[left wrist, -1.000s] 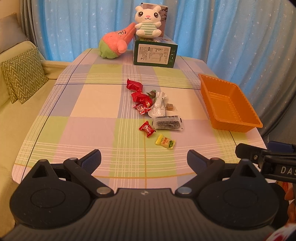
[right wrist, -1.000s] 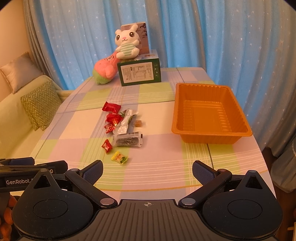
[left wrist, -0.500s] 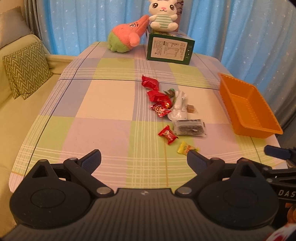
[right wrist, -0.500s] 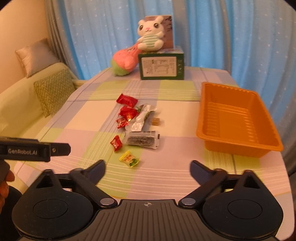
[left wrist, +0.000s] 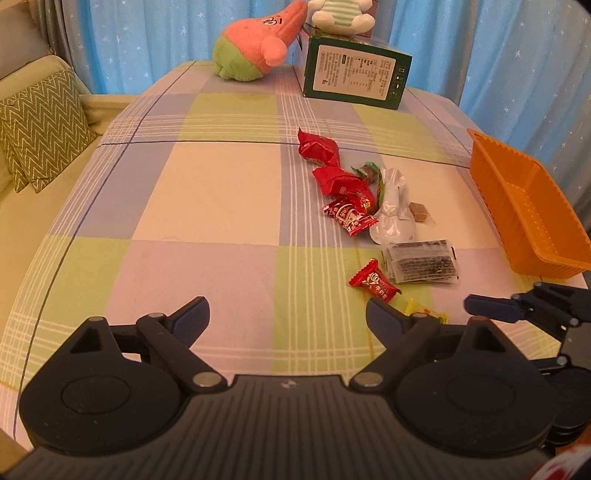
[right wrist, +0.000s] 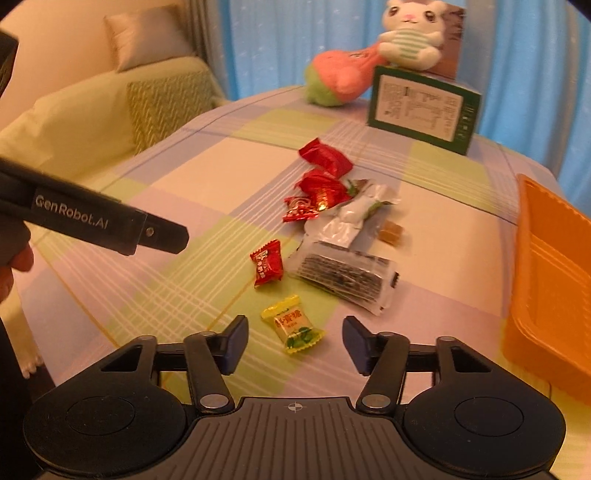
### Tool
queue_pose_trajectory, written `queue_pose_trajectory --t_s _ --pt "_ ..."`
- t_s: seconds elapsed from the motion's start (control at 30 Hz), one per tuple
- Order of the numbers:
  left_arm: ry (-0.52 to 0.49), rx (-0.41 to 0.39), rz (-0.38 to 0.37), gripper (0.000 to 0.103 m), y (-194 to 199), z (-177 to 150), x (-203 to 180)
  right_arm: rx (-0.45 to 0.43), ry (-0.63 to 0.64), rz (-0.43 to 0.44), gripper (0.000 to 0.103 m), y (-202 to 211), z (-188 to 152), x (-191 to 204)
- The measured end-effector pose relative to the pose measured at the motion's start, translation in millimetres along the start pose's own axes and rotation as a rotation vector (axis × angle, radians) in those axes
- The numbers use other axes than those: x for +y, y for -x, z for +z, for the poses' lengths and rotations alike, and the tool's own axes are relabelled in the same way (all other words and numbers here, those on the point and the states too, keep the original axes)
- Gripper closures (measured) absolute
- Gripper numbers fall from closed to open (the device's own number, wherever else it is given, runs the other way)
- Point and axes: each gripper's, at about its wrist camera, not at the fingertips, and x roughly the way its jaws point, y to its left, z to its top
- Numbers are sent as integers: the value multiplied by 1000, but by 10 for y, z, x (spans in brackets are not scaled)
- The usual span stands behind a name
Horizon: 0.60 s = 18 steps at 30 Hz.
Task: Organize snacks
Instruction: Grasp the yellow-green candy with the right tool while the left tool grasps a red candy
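Right wrist: closing right hand-held gripper astride yellow candy (untouched), orange tray beside.

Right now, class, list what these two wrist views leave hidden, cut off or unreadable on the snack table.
- Orange tray: both views cut it at the right edge, and its inside is partly hidden.
- Yellow candy: in the left wrist view the left gripper partly covers it.
- Green box: label print too small to read.
- White plush: head cut off at the top edge of the left wrist view.
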Motion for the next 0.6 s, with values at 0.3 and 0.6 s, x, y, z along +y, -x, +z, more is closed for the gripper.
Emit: queue_pose_trajectory --t_s 0.3,0.6 --pt "-4 20 -12 13 -126 1 4 51 82 12 74 -289 37 -18" --pt "17 29 -75 15 -233 -28 -107 19 -61 -21 82 -120 27 -128"
